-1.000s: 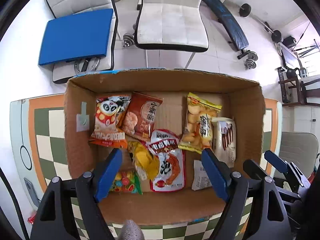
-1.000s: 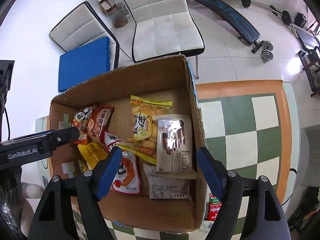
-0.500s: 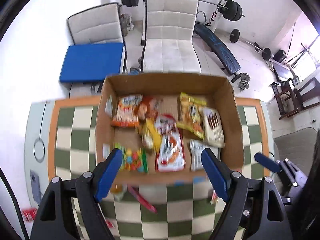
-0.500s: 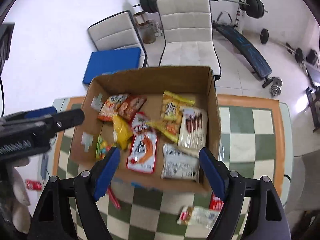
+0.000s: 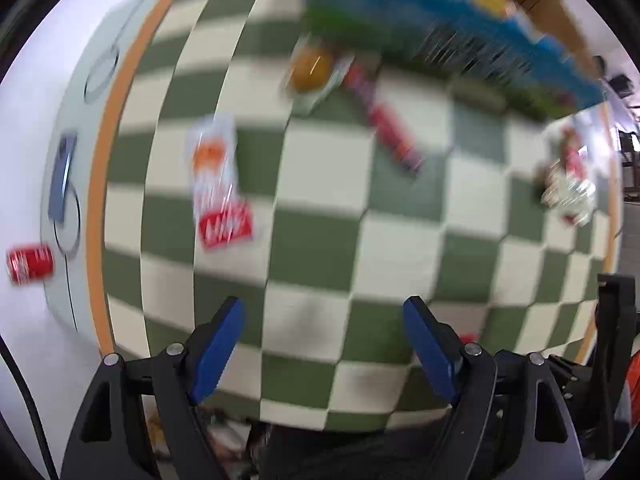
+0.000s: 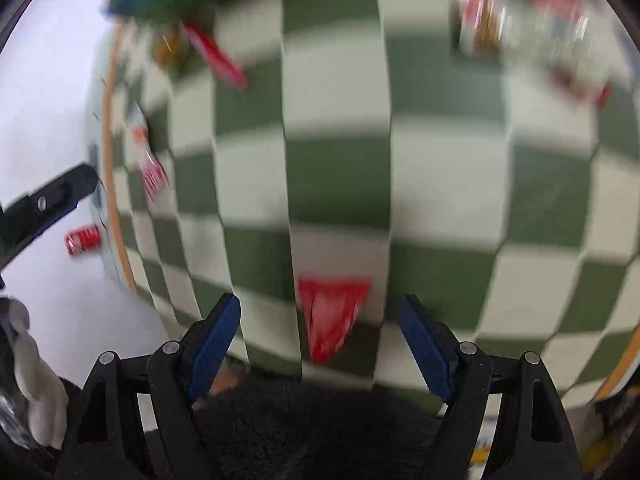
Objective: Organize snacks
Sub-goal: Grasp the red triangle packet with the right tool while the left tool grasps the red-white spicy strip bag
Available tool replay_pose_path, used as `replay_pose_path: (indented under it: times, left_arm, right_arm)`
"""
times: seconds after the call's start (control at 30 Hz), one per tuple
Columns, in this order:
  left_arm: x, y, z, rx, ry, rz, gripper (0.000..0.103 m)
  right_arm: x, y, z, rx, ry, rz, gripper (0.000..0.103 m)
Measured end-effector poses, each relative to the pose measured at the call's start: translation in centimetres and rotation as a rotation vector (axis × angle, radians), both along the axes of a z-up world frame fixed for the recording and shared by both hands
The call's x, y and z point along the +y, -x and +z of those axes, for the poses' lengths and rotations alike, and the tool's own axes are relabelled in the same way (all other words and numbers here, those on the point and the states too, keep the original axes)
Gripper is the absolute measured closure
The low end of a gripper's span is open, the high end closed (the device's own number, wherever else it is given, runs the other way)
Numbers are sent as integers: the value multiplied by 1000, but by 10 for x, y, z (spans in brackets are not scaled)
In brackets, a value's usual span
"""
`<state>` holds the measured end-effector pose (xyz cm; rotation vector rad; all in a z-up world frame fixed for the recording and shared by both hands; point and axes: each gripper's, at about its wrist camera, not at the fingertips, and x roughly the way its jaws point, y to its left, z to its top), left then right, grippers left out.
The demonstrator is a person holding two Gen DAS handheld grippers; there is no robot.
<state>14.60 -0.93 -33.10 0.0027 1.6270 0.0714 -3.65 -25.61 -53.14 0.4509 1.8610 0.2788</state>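
Both views are motion-blurred. My left gripper (image 5: 323,316) is open and empty above the checkered table (image 5: 320,232). Ahead of it lie a white and red snack packet (image 5: 218,184), an orange snack (image 5: 310,68), a long red bar (image 5: 386,124) and a clear red packet (image 5: 570,180). The cardboard box (image 5: 460,12) of snacks shows at the top edge. My right gripper (image 6: 319,314) is open, with a red packet (image 6: 332,312) on the table between its fingers, untouched. A clear and red packet (image 6: 520,28) lies at the top right.
A red can (image 5: 30,262) lies on the white floor left of the table; the same can (image 6: 82,240) appears in the right wrist view. The left gripper's black arm (image 6: 44,204) reaches in at the left. The table's orange border (image 5: 98,200) marks its left edge.
Both grippers have swept back from above the box toward the near part of the table and dropped lower. The box has slid to the top edge of each view. Both stay open.
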Motion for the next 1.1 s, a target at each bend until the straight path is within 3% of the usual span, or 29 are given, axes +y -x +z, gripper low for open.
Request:
replay_pose_path:
  times: [0.2,0.3,0.33,0.67,0.97,1.07,1.1]
  left_arm:
    - [35,25,-26,43,-25,83,22]
    - [52,23,-25,36,-12,130,22]
    - [56,20,-25,34,-12,142,22]
    - [94,-44,-39,33,19,256,22]
    - [105,-86,-79,122,-53,238,22]
    - [108,-91,-80,95,-36,237,22]
    - [109,-92,-79,87,-22,239,28]
  right_arm:
    - [20,36,-49,106,34,-16,23]
    - [24,42,-49,76,54,-34,61]
    - [27,41,-46,55,63,-21,66]
    - [39,23,-18,-71,59,-31,67]
    - [54,-40,3,-132,58,-58,67]
    - [59,-54,9,-145,58,-55,67]
    - [61,-56,10,-146,55,-57,67]
